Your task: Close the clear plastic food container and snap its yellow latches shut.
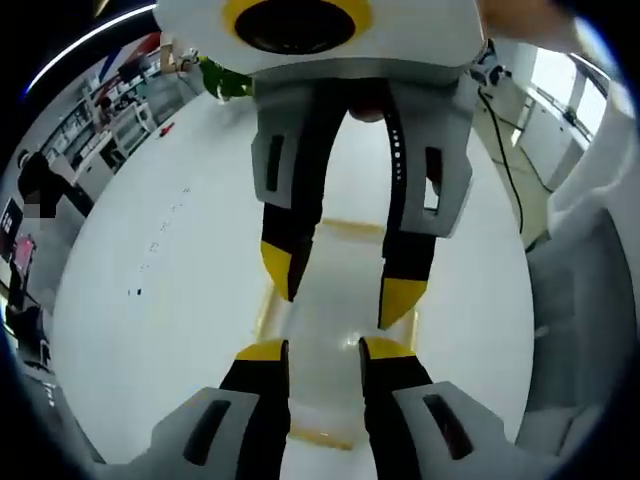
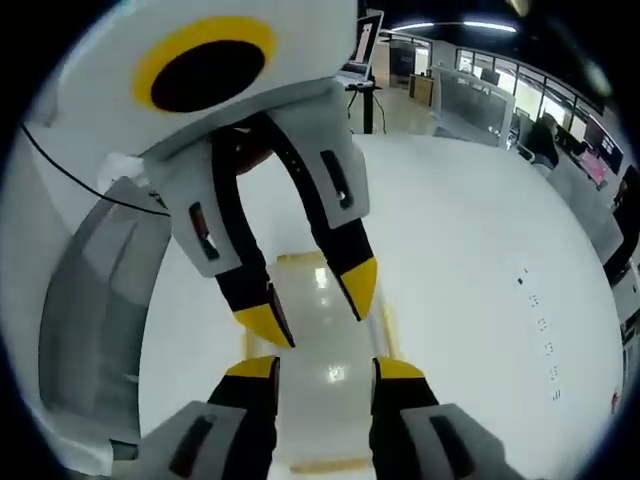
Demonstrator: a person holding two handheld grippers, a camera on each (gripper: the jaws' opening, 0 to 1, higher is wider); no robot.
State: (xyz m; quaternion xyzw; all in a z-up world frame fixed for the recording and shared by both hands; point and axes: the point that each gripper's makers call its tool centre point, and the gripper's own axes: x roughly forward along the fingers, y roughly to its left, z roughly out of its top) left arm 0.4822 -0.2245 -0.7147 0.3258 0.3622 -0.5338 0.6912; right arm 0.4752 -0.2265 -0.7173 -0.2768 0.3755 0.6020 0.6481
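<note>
Left gripper view is looking down its own jaws at the clear plastic food container [image 1: 330,330], which is lying flat on the white desk [image 1: 180,300] right between and just beyond the jaw tips. Left gripper [image 1: 323,347] jaws are standing apart with a gap, nothing clamped; tips are hovering at or over the near part of the clear lid, contact hard to tell. Right gripper [image 1: 345,290] is coming in from the far side, pointing back toward the camera, its jaws also apart and tips sitting over the far part of the container. Yellow latches [image 1: 350,228] are showing as thin yellow strips along the container edges, one beyond the right gripper's tips, others beside the left jaws; whether they are snapped down cannot be told.

Right gripper view is showing the same setup mirrored: right gripper [image 2: 325,368] jaws apart at the bottom, container [image 2: 325,330] lying between them and the opposing left gripper [image 2: 310,300], whose jaws are spread above the lid. Yellow strip [image 2: 300,260] is sitting at the far end past the left gripper's tips. Lid is looking flat on the box. Grey chair or bin [image 2: 90,300] is standing off to the left of the jaws, office shelves far behind
</note>
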